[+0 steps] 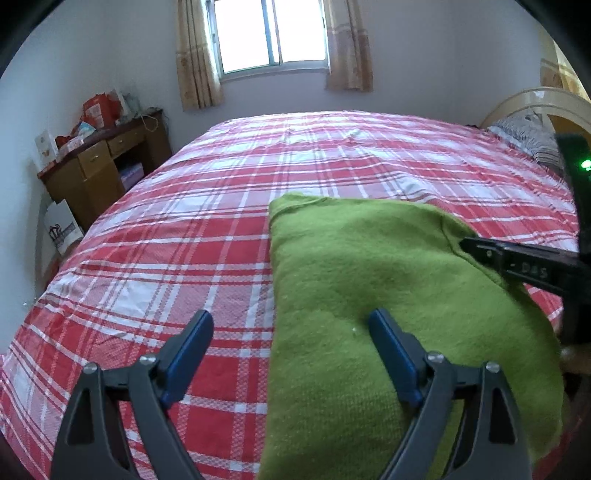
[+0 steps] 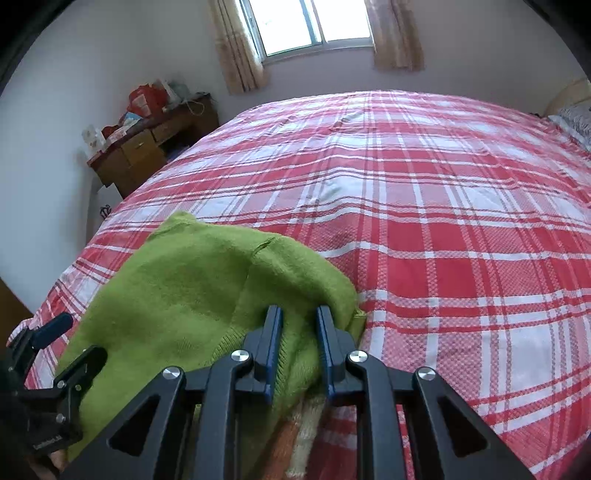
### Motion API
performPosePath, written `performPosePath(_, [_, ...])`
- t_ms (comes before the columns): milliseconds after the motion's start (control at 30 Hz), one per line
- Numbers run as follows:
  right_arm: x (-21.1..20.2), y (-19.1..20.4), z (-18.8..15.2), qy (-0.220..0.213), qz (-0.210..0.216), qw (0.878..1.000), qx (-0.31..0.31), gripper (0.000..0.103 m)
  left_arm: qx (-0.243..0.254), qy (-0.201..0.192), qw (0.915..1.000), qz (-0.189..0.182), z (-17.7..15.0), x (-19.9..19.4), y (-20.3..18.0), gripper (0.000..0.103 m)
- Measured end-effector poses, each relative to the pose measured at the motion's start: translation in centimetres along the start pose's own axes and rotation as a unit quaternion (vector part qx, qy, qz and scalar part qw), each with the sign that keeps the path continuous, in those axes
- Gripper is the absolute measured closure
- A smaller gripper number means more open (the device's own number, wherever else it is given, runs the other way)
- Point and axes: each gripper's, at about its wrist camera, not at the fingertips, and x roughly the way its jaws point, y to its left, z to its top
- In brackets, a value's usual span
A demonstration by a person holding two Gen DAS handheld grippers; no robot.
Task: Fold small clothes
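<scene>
A green knit garment lies folded on the red-and-white plaid bed, near its front edge. My left gripper is open and straddles the garment's left edge: one fingertip rests over the green knit, the other hangs over the sheet. In the right wrist view my right gripper is shut on a bunched fold at the right side of the green garment. The left gripper shows at the lower left there, jaws apart. One finger of my right gripper reaches in from the right onto the knit.
A wooden desk piled with boxes and bags stands by the left wall, with a white bag on the floor beside it. A curtained window is behind the bed. A pillow lies by the headboard at right. Orange-and-cream fabric shows under the garment.
</scene>
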Motion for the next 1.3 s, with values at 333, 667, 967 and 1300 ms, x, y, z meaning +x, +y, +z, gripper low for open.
performPosePath(333, [-8.2,-3.4,-4.0,-0.057,0.107,0.981,0.149,0.028,0.033,-0.013,0.9988,-0.033,1.5,-2.2,0.7,0.010])
performPosePath(667, [-4.4,-3.0,-5.3,0.012,0.126,0.975,0.184,0.028,-0.021,0.039,0.9898,-0.135,3.5,2.2,1.2,0.007])
performPosePath(967, [-4.9,-0.5,-4.9,-0.023,0.090,0.989,0.117,0.028,-0.102,0.107,0.9639,-0.221,0.8,6.0,3.5,0.001])
performPosePath(1300, [-2.3,-0.4,-4.4,0.029,0.092,0.988,0.122,0.026,-0.079,0.104,0.9699,-0.205,0.7,5.7,2.7,0.001])
